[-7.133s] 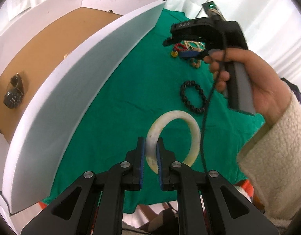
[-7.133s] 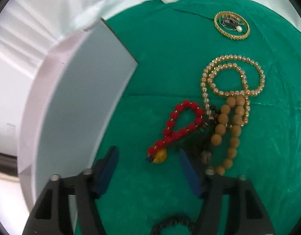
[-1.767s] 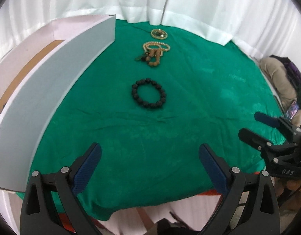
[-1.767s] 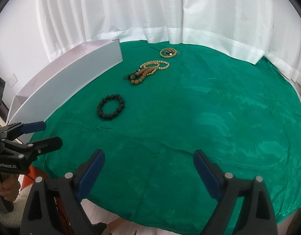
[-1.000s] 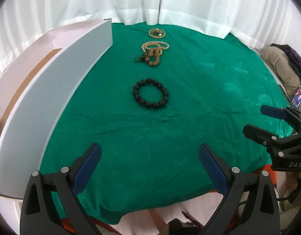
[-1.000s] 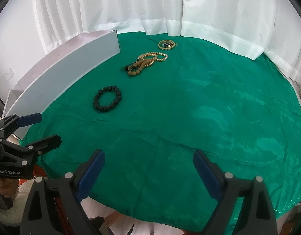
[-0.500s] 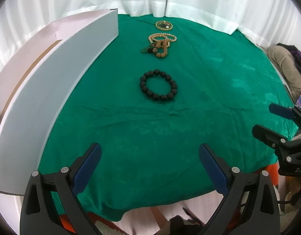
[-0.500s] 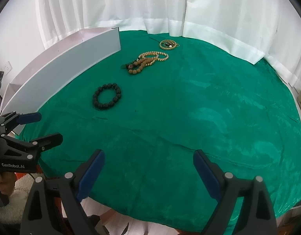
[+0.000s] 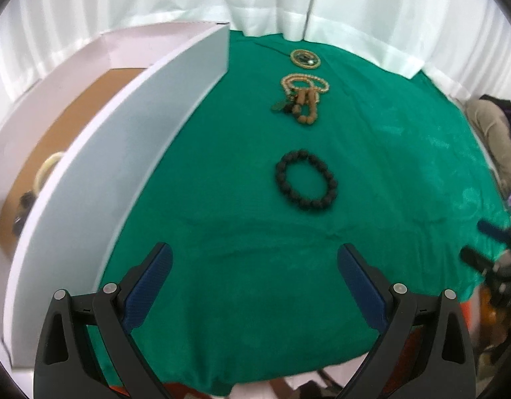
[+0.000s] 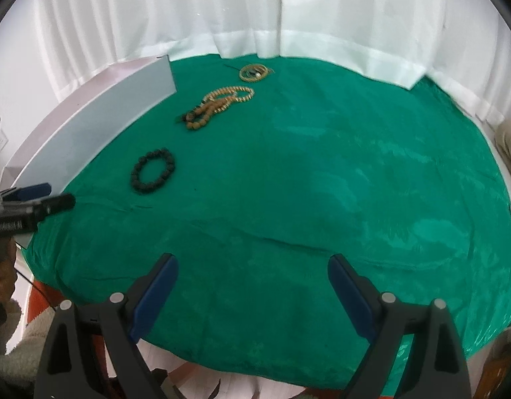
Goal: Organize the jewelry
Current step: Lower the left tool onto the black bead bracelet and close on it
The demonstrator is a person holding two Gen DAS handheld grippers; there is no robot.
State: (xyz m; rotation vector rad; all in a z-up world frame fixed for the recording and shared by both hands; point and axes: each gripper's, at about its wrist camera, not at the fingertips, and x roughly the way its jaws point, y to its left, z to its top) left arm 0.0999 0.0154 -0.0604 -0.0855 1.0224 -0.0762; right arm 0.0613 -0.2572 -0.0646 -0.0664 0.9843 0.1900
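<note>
White curtains (image 10: 222, 16) behind green cloth (image 10: 321, 183); black bracelet (image 9: 306, 181) resting; both grippers' fingers apart.

Both views across green cloth (image 9: 222, 153)

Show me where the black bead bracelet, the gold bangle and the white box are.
black bead bracelet (image 9: 285, 188): left wrist view, left beads.
gold bangle (image 9: 305, 64): left wrist view, near rim.
white box (image 9: 139, 139): left wrist view, outer wall.

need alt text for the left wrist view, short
The open left gripper hovers above a green cloth, facing a black bead bracelet. Beyond lie tan bead strands and a gold bangle; a white box stands to the left.
</note>
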